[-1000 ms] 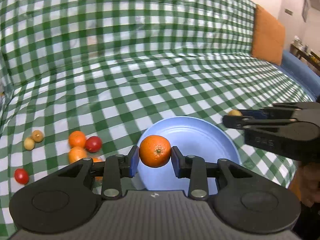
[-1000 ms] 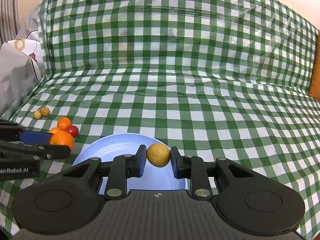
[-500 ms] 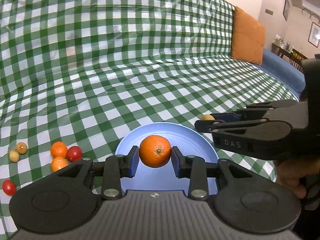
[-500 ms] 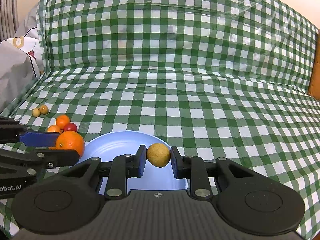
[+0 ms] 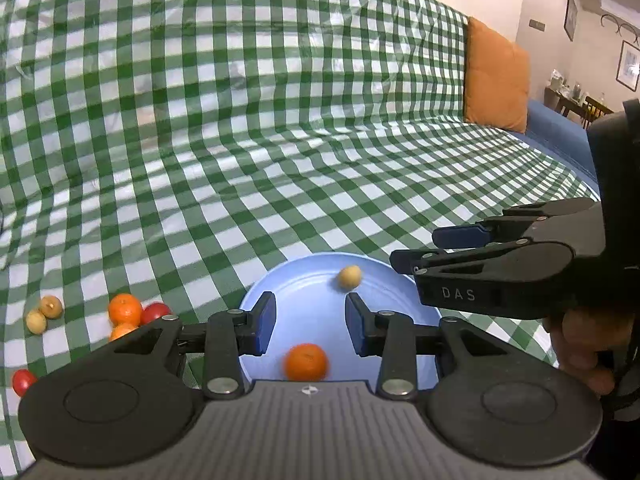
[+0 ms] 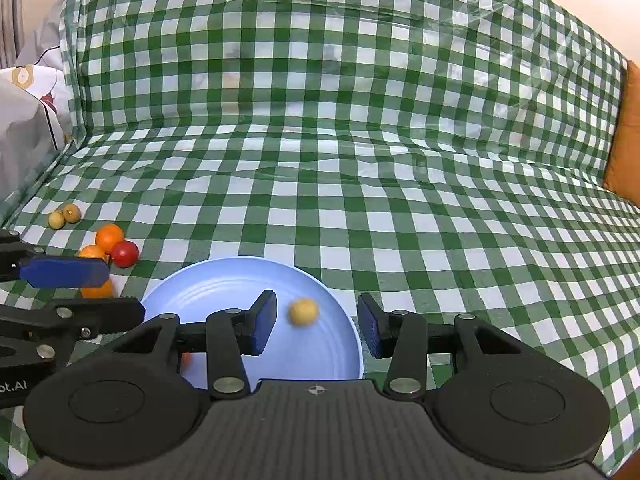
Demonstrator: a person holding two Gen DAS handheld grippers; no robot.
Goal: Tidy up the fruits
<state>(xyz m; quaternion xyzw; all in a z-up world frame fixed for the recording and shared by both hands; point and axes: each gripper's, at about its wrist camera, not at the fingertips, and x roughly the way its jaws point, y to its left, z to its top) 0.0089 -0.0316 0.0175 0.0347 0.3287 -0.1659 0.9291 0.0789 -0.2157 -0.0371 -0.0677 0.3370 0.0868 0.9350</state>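
Orange (image 5: 306, 361) free of the jaws, blurred, over the near part of the blue plate (image 5: 308, 280), below the left gripper (image 5: 310, 322); contact with the plate not determinable. Small yellow fruit (image 6: 304, 311) likewise blurred, over the plate's middle, between the pads of the right gripper (image 6: 317, 323) in the right wrist view but touched by neither pad. Same fruit (image 5: 349, 277) seen from the left wrist toward the plate's far side.

Left gripper: jaws opening, nothing pressed between them. Right gripper (image 5: 416, 250): jaws opening, pads clear of the fruit. Right gripper held beside the plate's right rim in the left wrist view, a person's hand (image 5: 584, 344) beneath its body. Left gripper (image 6: 92, 284) at the plate's left rim in the right wrist view.

Plate resting on a sofa seat covered by a green-and-white checked cloth (image 6: 360, 184), near the seat's front edge.

Loose fruit on the cloth left of the plate: two oranges (image 6: 109, 237) and a red fruit (image 6: 125, 253) touching in a cluster, a further orange (image 6: 96, 291) partly hidden behind the left gripper. Two small yellow-brown fruits (image 6: 64, 216) side by side, further left and toward the backrest. One more red fruit (image 5: 23, 381) alone near the seat's front left.

Orange cushion (image 5: 496, 76) upright against the backrest at the right end of the sofa.
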